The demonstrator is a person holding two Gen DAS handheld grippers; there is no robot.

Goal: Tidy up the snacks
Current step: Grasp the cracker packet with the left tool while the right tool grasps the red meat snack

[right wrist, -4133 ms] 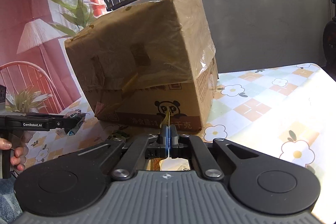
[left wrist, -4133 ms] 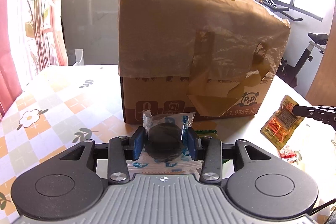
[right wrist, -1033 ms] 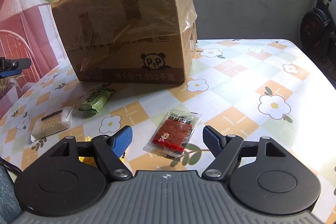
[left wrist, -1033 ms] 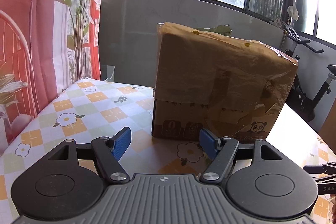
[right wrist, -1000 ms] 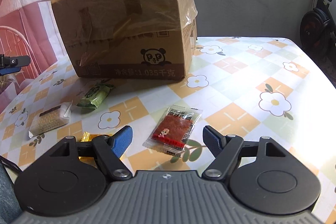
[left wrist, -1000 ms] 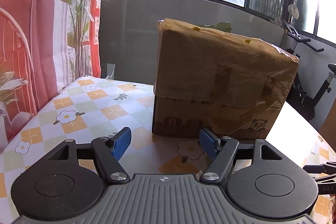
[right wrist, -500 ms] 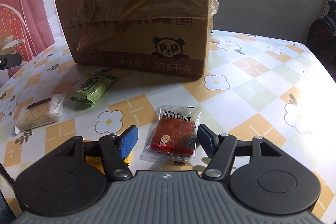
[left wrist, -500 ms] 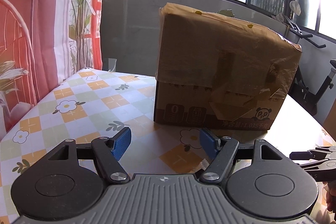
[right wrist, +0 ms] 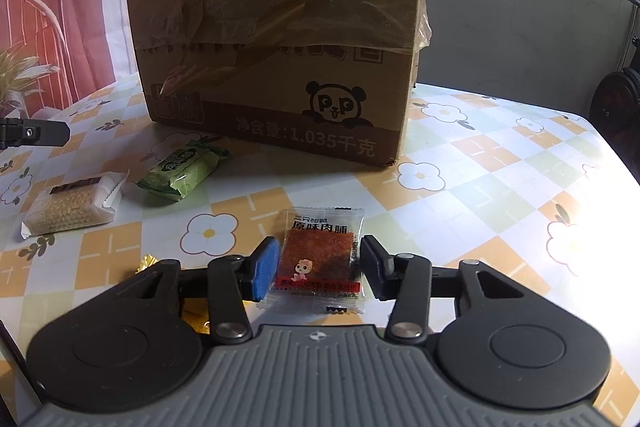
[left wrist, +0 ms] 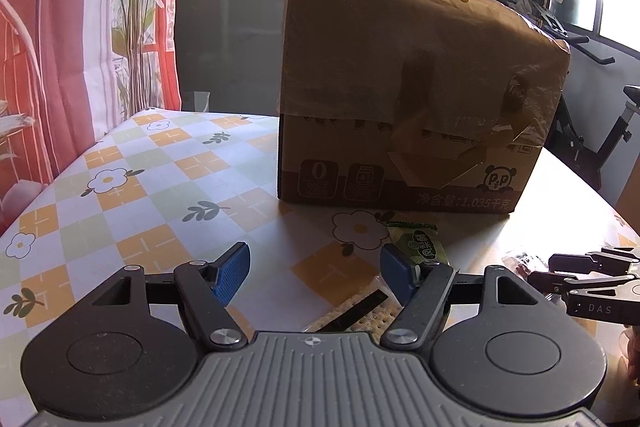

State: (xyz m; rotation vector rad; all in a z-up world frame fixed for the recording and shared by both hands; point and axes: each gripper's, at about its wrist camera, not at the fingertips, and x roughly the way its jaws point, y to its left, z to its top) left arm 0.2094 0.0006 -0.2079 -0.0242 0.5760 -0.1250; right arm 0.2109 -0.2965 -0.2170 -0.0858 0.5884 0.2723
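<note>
right hand-held gripper [right wrist: 318, 269] has neared box [right wrist: 276, 27], closing.

The surface [right wrist: 500, 163] is covered by a cloth checked in orange, pale green and white and printed with white flowers. A taped cardboard box [right wrist: 276, 39] with a panda mark is stood on it, and near its front a green snack packet [right wrist: 182, 169] and a clear packet of pale crackers [right wrist: 70, 207] are laid side by side. Closer to the right wrist camera, a red dried-meat sachet [right wrist: 318, 257] is laid flat, and a gold wrapper [right wrist: 148, 261] is partly seen to its left.
</note>
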